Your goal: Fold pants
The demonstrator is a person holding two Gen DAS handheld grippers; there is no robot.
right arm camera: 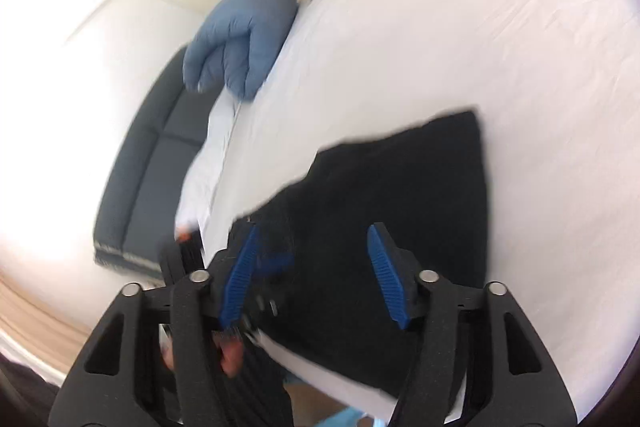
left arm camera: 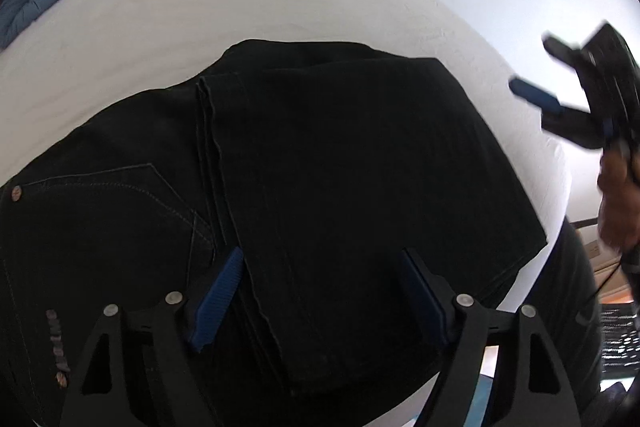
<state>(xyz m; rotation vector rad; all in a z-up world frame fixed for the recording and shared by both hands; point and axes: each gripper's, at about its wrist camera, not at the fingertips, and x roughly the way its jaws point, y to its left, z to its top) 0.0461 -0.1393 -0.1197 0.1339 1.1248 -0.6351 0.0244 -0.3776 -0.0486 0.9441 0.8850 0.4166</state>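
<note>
Both grippers, left [left arm camera: 320, 291] and right [right arm camera: 316, 275], stand released and hold nothing, seemingly because the fold is laid. Black pants [left arm camera: 320, 167] lie doubled over on the bed [left arm camera: 200, 7], near its front edge, legs over seat.

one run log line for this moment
pants: folded on bed | left gripper: open, above pants | right gripper: open, empty
</note>
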